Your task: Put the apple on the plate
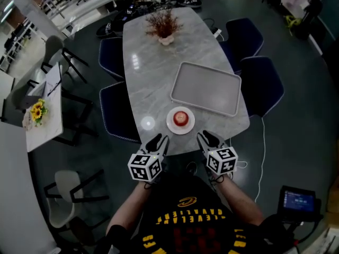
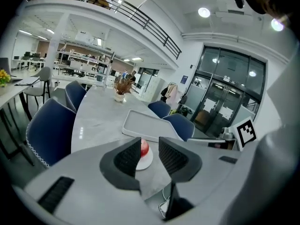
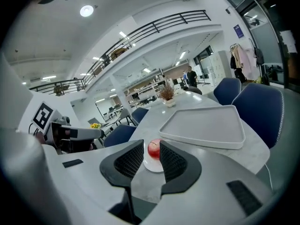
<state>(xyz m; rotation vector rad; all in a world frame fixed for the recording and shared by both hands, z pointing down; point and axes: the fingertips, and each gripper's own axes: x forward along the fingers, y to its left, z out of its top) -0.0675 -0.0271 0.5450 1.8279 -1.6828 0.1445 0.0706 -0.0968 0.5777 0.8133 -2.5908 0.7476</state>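
Marble table (image 1: 151,62) with blue chairs (image 1: 117,115) around it. Near its close end the apple (image 1: 181,117) sits on the plate (image 1: 171,123), just beside a grey tray (image 1: 205,88). The left gripper (image 1: 158,142) and right gripper (image 1: 207,138) hover at the table edge, both with jaws apart and nothing between them.

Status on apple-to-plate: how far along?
Done, by the look of it: the apple sits on the plate at the near end of the table. In hand: nothing. The left gripper and right gripper are both open and empty, held short of the table edge, and the apple shows only beyond their jaws. Left: nothing visible.
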